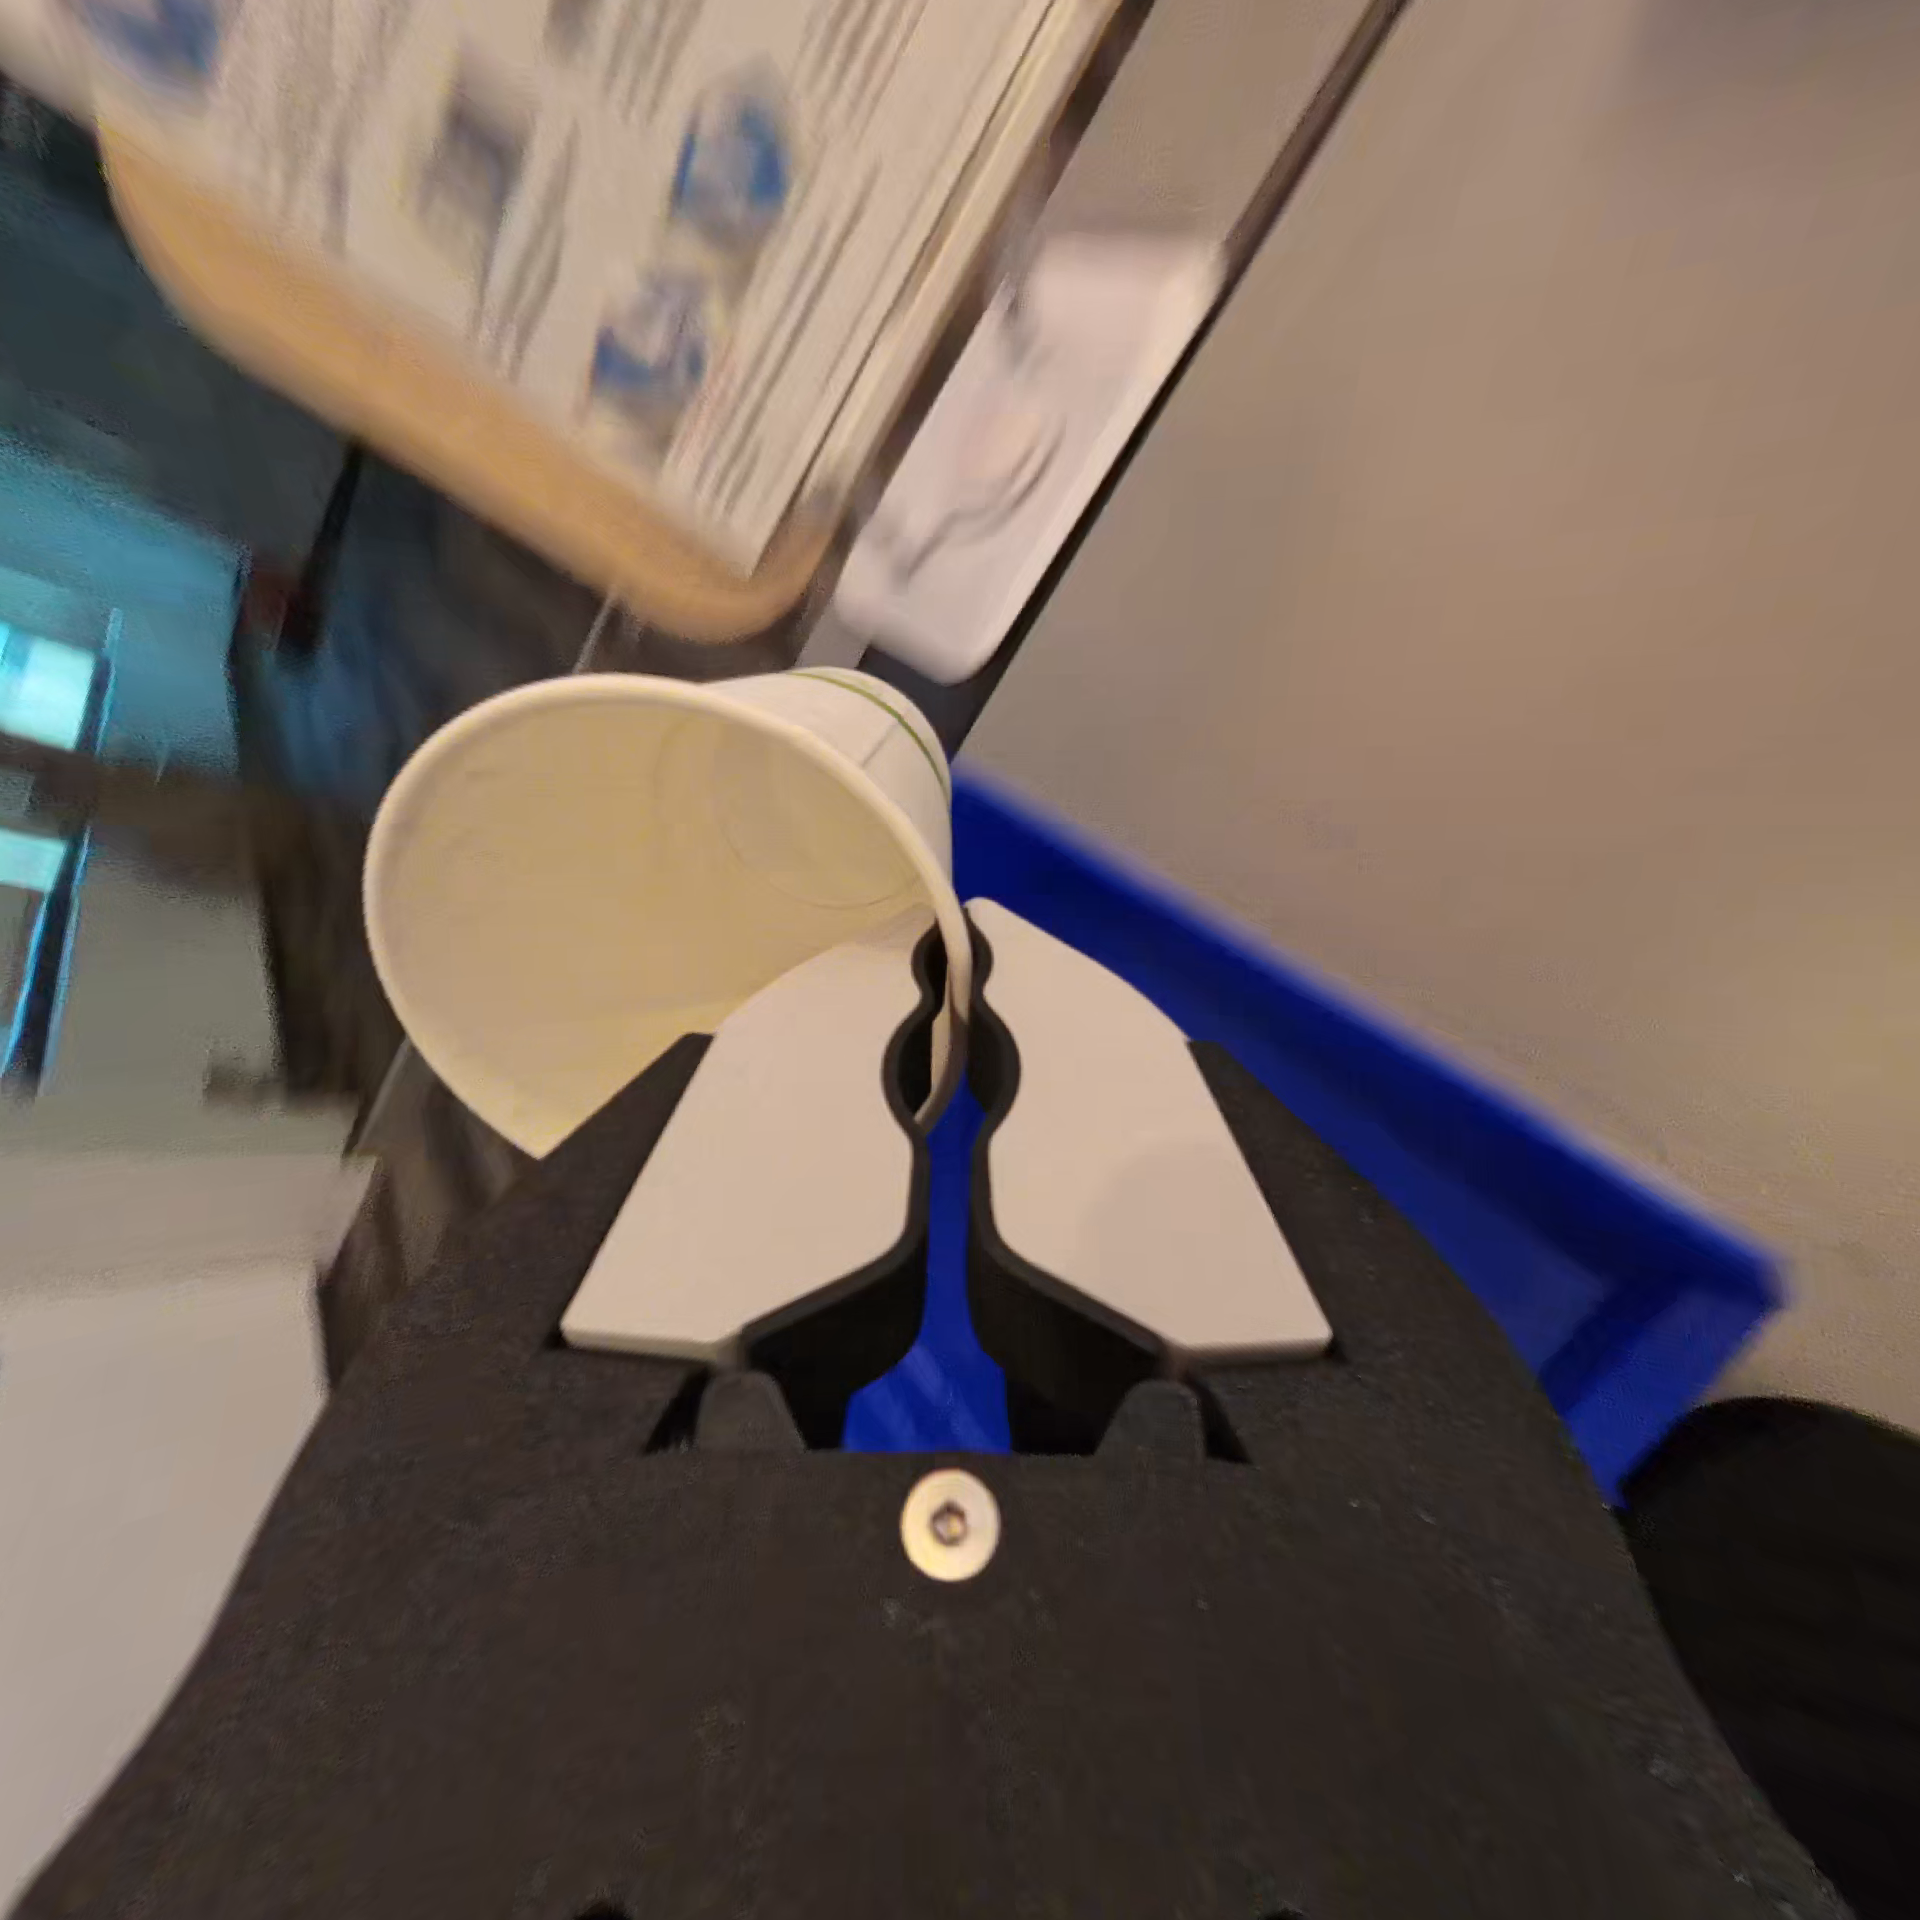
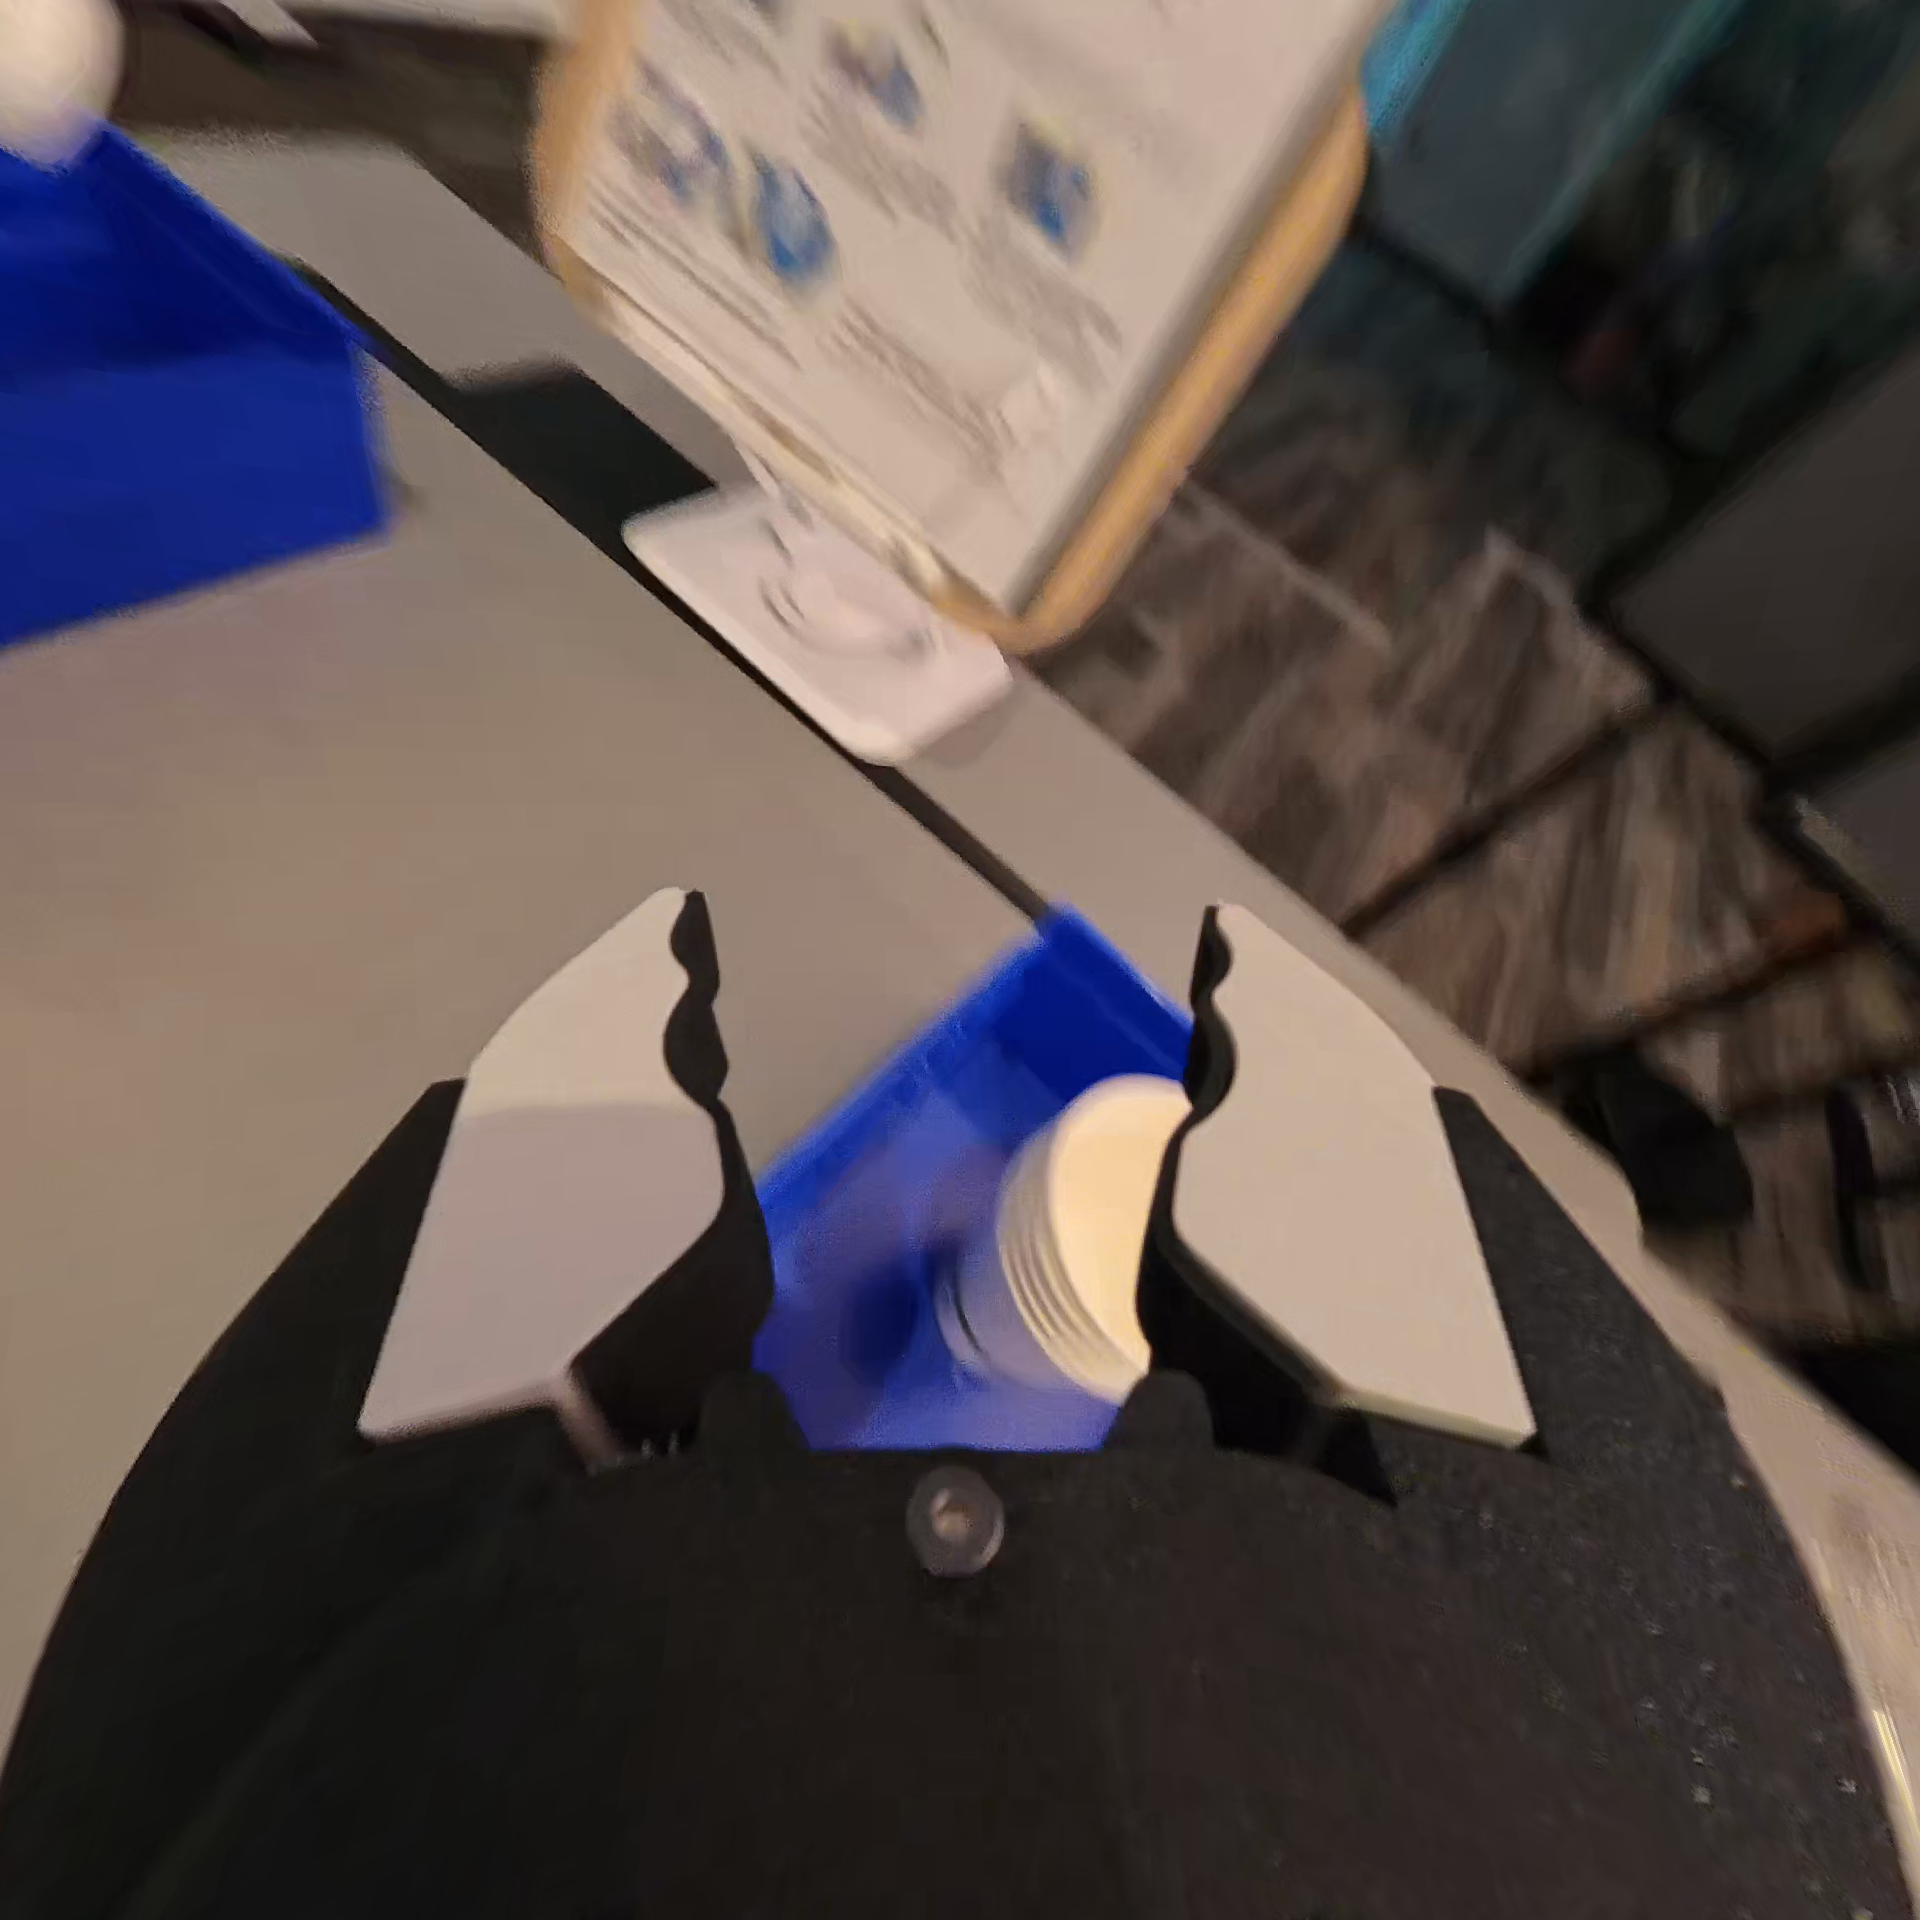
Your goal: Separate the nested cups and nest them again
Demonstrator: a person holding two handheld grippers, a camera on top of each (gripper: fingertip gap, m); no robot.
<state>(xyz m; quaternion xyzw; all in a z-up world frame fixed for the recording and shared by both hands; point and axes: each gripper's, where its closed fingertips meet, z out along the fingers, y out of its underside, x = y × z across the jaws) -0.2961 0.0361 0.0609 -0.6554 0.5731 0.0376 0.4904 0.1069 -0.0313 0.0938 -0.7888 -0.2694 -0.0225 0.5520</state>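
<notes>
Cups are the work here: one white paper cup with a thin green line near its base (image 1: 665, 883) is gripped by our left tongs (image 1: 954, 997), and a stack of white paper cups with several rims showing (image 2: 1081, 1236) lies inside a blue plastic bin (image 2: 935, 1143) just ahead of our right tongs (image 2: 951, 1039).

Left tongs: jaws nearly closed, pinching the cup wall at the rim. One finger sits inside the mouth, the other outside. The cup hangs tilted, mouth turned toward the camera, clear of any surface. The rim bends slightly where it passes between the pads, so the paper yields under light pressure.

Right tongs: jaws spread wide and empty. The stack shows between them, close to the finger on our right; whether it touches that finger we cannot tell because of motion blur.

Handling notes, as we judge them:
- The cups are very light and thin-walled. They will crush or crease if squeezed hard.
- The rolled rim is the stiffest part. We take hold there, across the wall.
- Nested cups tend to cling together. We steady the stack with one set of tongs while the other pulls or seats a cup.

Beyond both tongs stands a blurred printed sign in a tan frame (image 2: 935, 260).
</notes>
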